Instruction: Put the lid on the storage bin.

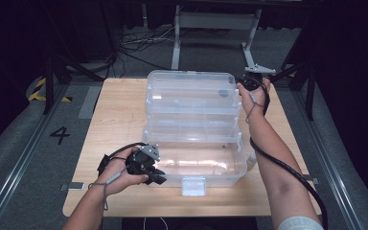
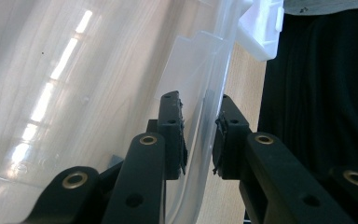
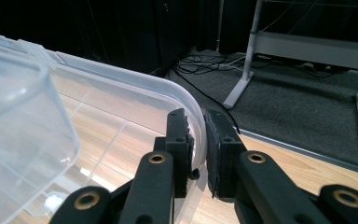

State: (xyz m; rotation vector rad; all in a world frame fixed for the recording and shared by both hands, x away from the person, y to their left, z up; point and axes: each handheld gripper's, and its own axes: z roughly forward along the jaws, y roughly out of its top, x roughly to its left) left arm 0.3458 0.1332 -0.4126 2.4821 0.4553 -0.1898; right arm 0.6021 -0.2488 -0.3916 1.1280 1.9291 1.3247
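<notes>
Right claw [image 3: 196, 149] pinching far corner of lid [image 1: 189, 93]. Left claw [image 2: 199, 140] around near wall of box [image 1: 206, 163], not quite shut. Box on surface [image 1: 115, 120]. Probably next: swing lid over, slowly.

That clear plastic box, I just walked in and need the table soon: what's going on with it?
A person is working on the clear plastic box on the wooden table, a gripper in each hand. The left gripper has its jaws either side of the box's near-left wall, with a gap still showing in the left gripper view. The right gripper is clamped on the far-right rim of the raised clear lid. The box looks empty.
</notes>
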